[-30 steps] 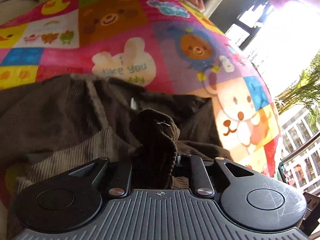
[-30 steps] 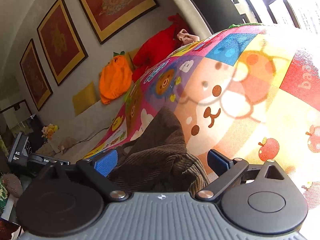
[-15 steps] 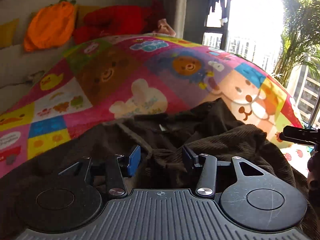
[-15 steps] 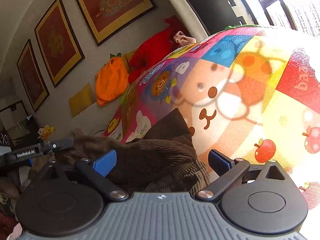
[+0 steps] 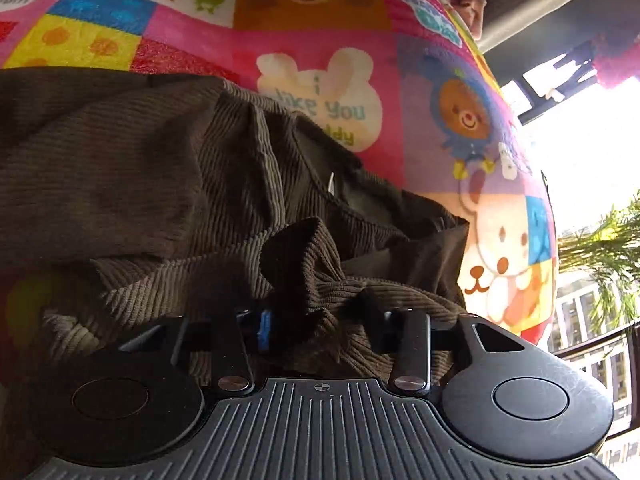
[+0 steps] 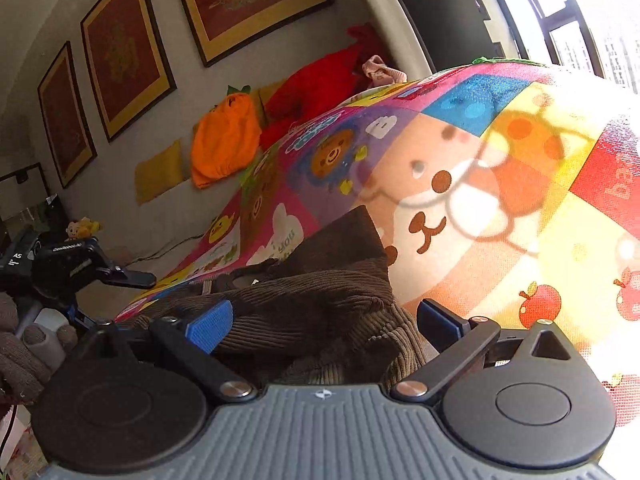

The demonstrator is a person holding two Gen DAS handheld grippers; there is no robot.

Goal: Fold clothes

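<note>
A dark brown corduroy garment (image 5: 168, 184) lies crumpled on a colourful cartoon-print blanket (image 5: 352, 60). My left gripper (image 5: 320, 320) is low over it, jaws part open, with a bunched fold of the cloth between the fingers; the blue pad (image 5: 264, 328) shows beside the fold. In the right wrist view the same garment (image 6: 320, 312) fills the space between the wide-open fingers of my right gripper (image 6: 324, 320), which does not grip it. The left gripper (image 6: 92, 268) also shows at the left of the right wrist view.
The blanket (image 6: 480, 184) covers a bed. An orange pumpkin cushion (image 6: 224, 144) and a red plush (image 6: 316, 84) lie by the wall under framed pictures (image 6: 120, 68). Bright windows (image 5: 592, 148) are to the right.
The left gripper was shut on a cloth fold, opened and lifted, and now sits low over the garment again with jaws part open around the fold. The right gripper stayed open.
</note>
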